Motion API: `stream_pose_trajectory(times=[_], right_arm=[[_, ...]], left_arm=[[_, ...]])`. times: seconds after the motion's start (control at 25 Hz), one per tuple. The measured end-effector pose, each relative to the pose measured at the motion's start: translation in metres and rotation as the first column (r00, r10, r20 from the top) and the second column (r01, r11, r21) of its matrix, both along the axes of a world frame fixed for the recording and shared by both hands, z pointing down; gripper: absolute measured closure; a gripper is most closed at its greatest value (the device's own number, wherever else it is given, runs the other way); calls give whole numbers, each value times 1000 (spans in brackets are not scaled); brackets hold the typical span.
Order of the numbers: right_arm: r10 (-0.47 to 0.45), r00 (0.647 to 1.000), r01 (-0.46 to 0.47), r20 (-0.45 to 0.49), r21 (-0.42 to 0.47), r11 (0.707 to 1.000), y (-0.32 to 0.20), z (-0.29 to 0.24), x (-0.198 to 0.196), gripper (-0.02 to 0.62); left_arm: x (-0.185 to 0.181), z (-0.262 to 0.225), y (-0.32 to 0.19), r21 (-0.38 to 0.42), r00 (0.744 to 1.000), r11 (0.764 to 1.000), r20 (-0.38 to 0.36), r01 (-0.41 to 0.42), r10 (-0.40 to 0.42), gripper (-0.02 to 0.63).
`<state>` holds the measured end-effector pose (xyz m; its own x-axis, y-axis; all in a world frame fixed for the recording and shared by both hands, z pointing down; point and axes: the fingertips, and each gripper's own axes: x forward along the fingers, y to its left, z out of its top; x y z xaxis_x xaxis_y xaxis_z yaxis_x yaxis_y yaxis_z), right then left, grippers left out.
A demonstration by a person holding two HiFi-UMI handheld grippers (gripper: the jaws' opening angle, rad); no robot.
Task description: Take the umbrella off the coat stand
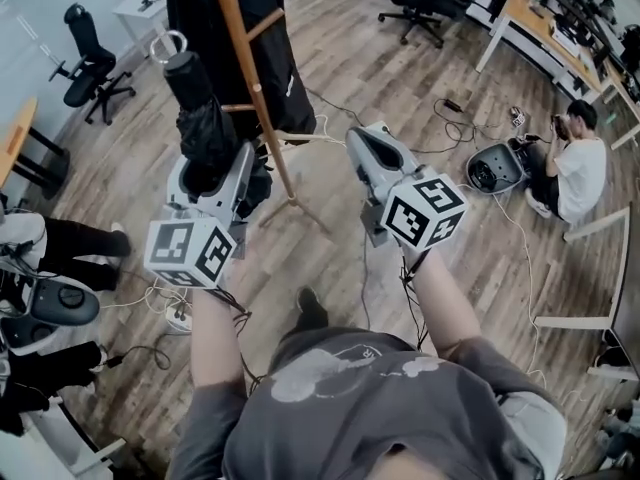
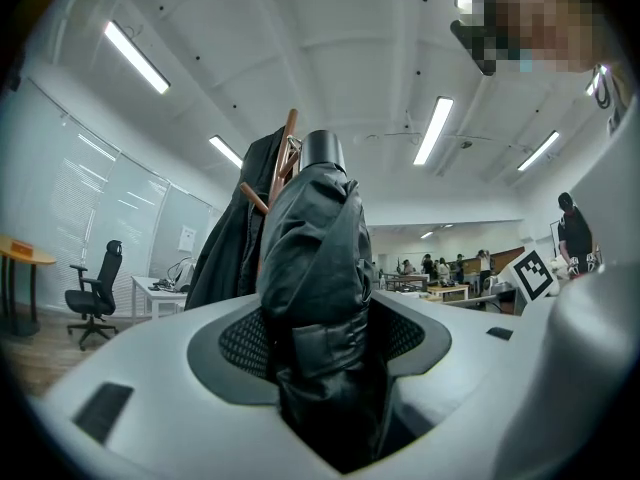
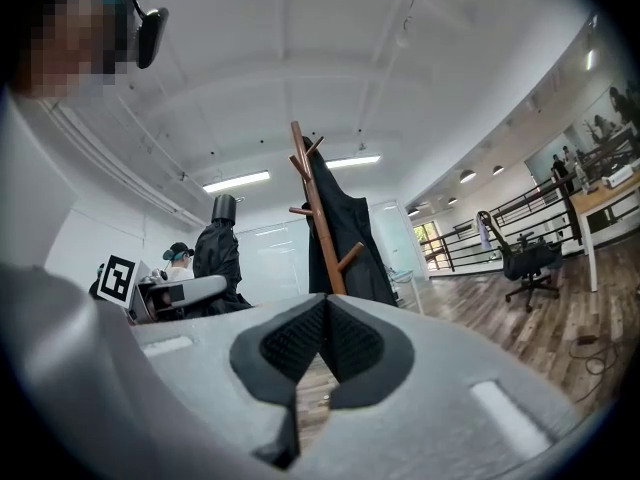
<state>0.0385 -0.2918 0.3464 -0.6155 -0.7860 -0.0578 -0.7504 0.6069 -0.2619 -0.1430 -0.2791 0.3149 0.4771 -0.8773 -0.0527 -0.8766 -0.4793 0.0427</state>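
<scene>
Evidently for carrying, the left gripper point(image 1: 212, 173) pinched the umbrella point(image 1: 195, 98) upright, clear of the far coat stand point(image 1: 245, 68); the spare right gripper point(image 1: 365, 143) was pressed together.

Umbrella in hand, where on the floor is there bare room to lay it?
Bare wooden floor lies between the wooden coat stand and the black office chair. Cables crowd the floor by the seated person in white.

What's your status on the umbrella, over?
Left hand-held gripper shut on folded black umbrella, upright. Right hand-held gripper shut, empty. Umbrella apart from coat stand; black coat hangs there.
</scene>
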Motion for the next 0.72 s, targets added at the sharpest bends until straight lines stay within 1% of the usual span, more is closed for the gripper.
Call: stream_pose_trajectory(times=[0.4,0.56,0.72], right_arm=[[-68,998,68,11,18,998,82,-14,21,597],[-88,996,88,6,28,996,119,-15,28,597],[-99,995,99,5,33,995,152,-18,35,597]], left_arm=[[24,-10,95,9,998,998,-2,65,-65,328],[35,-6,134,3,997,997,-12,74,-74,328],[47,-5,172,7,997,997,-1,79,-79,328]])
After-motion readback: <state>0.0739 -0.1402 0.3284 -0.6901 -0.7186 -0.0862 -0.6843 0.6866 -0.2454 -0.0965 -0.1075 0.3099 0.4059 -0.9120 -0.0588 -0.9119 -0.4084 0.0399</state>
